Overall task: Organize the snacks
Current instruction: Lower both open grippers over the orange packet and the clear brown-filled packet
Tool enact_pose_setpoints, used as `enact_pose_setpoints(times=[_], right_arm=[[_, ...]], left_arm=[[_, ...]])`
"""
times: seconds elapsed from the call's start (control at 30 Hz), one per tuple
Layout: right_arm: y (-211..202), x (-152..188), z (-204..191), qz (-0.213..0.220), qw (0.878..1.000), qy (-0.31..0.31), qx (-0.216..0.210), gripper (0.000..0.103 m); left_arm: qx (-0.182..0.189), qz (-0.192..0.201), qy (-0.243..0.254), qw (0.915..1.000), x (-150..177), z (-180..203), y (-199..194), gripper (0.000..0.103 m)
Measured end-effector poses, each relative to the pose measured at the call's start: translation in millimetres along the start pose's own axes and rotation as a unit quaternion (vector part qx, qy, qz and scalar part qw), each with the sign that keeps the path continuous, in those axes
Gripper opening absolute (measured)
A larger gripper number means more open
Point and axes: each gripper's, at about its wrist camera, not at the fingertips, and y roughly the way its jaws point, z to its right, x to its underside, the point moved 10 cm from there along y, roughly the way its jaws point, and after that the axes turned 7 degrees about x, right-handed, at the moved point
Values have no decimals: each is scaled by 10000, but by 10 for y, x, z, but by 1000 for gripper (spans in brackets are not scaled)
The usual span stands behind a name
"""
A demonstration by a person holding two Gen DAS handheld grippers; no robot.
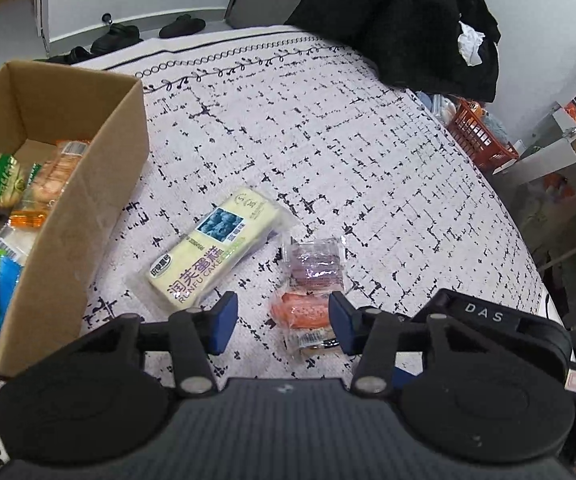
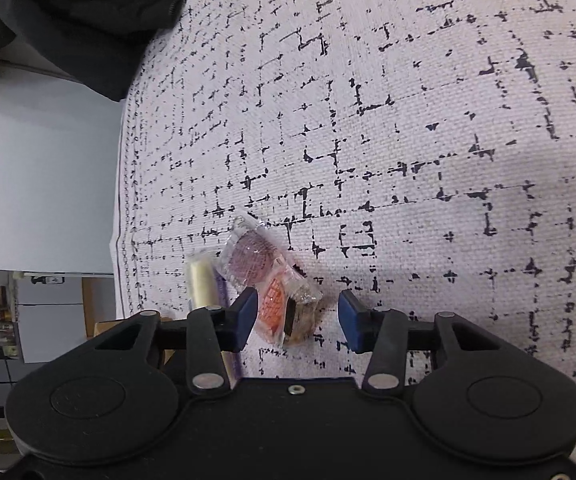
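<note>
An open brown cardboard box (image 1: 68,216), holding several wrapped snacks, stands on a white cloth with a black broken-line pattern (image 1: 348,140). Just beside the box lies a pale yellow cake packet with a blueberry picture (image 1: 214,246). Further from the box lie three small clear-wrapped snacks touching in a row: purple (image 1: 318,266), orange (image 1: 302,310) and brown (image 1: 314,340). The left gripper (image 1: 284,322) stands part open around the orange one, not clamping. The right gripper (image 2: 298,320) stands part open around the orange and brown snacks, not clamping either.

Brown cardboard box (image 1: 100,184); pale-yellow cake packet (image 1: 212,252); black-on-white grid-patterned cloth (image 1: 348,140).
</note>
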Motion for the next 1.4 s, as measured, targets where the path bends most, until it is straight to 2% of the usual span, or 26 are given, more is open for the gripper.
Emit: enact_pose_setpoints(times=[0.07,0.17,0.53,0.77,0.93,1.2,1.4], right_arm=[[51,6,-6,-27,10000,16,19,29],[65,-9,14,36,10000,31,56,21],[-86,-209,154,572,9975,11,424,20],[-99,-239,279,479,9976,233,449,25],[-84,-226,250,394,9984,210,360,35],[-27,-229,211,319,9987,213,338,36],[0,-226,206,300,9988,185,328,36]], left_arm=[[17,-59,-5,10000,5,-9,57,50],[43,-128,-12,9999,15,-6,134,50],[31,-296,86,9995,38,74,372,58],[-17,-384,102,9992,117,112,551,59],[-52,-457,149,9988,165,145,641,60],[-158,-348,300,9988,178,171,712,59],[-191,-313,353,9987,177,170,709,50]])
